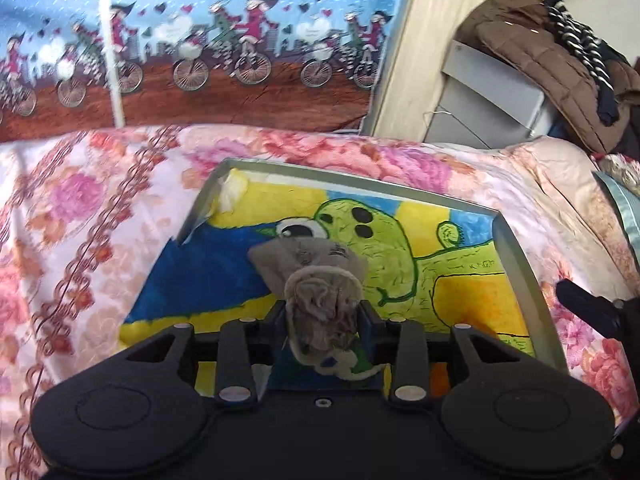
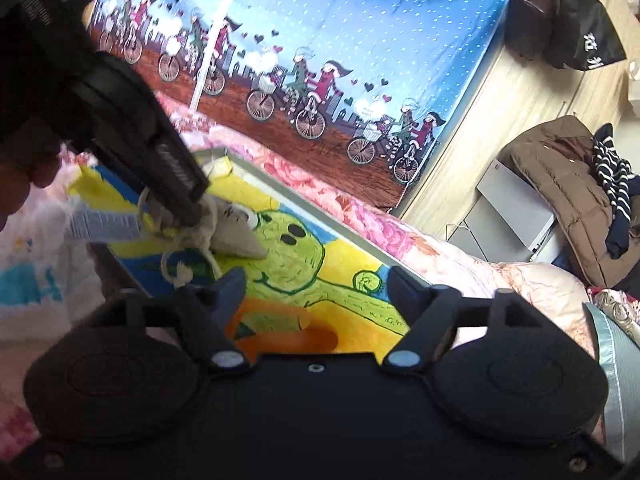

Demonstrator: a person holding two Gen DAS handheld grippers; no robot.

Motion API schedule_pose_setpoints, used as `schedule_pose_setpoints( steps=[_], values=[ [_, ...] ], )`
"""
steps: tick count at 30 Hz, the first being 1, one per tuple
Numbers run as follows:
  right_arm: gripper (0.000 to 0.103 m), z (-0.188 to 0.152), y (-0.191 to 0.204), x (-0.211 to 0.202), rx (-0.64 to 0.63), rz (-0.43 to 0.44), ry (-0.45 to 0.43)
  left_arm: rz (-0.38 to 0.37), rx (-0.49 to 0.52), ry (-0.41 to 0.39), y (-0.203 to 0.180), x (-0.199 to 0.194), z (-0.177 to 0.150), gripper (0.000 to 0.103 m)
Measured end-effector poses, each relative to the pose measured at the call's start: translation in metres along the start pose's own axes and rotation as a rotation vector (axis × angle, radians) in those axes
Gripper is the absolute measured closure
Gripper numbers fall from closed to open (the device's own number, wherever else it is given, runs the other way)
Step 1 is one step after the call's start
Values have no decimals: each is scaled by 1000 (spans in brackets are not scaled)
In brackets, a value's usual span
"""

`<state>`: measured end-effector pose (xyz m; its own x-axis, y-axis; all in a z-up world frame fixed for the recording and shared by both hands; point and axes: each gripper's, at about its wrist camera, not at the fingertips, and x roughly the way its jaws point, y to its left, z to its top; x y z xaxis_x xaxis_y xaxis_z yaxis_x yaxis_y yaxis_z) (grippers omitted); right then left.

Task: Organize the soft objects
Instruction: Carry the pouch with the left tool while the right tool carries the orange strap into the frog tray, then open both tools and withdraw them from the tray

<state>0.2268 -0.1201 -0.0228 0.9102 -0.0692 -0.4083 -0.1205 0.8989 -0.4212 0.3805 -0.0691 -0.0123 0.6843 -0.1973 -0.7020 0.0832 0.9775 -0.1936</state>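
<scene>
My left gripper (image 1: 323, 312) is shut on the gathered neck of a grey-beige drawstring pouch (image 1: 316, 268). It holds the pouch over a grey-rimmed tray (image 1: 516, 256) whose floor is a yellow, blue and green cartoon drawing. The pouch's cord hangs below the fingers. In the right wrist view the left gripper (image 2: 192, 208) comes in from the upper left with the pouch (image 2: 234, 236) and its white cord (image 2: 180, 268) over the tray (image 2: 320, 216). My right gripper (image 2: 316, 284) is open and empty, just above the tray's near part.
The tray lies on a pink floral quilt (image 1: 100, 208). A blue curtain with cyclists (image 1: 240, 40) hangs behind. A brown jacket and striped cloth (image 1: 552, 60) lie on a grey cabinet at right. A white plush item (image 2: 40, 264) sits left of the tray.
</scene>
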Motion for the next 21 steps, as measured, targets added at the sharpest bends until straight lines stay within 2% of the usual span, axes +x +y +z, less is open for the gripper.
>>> schedule_pose_setpoints(
  steps=[3, 7, 9, 16, 21],
  values=[
    [15, 4, -8, -16, 51, 5, -25, 2, -19, -17, 9, -18, 2, 58],
    [4, 11, -23, -35, 137, 32, -50, 7, -21, -77, 18, -51, 3, 38],
    [1, 12, -28, -48, 171, 39, -60, 4, -17, -113, 20, -69, 2, 35],
    [0, 16, -52, -102, 372, 85, -105, 3, 0, -221, 21, -133, -13, 21],
    [0, 9, -48, -136, 406, 84, -140, -7, 3, -296, 24, -179, -38, 13]
  ],
)
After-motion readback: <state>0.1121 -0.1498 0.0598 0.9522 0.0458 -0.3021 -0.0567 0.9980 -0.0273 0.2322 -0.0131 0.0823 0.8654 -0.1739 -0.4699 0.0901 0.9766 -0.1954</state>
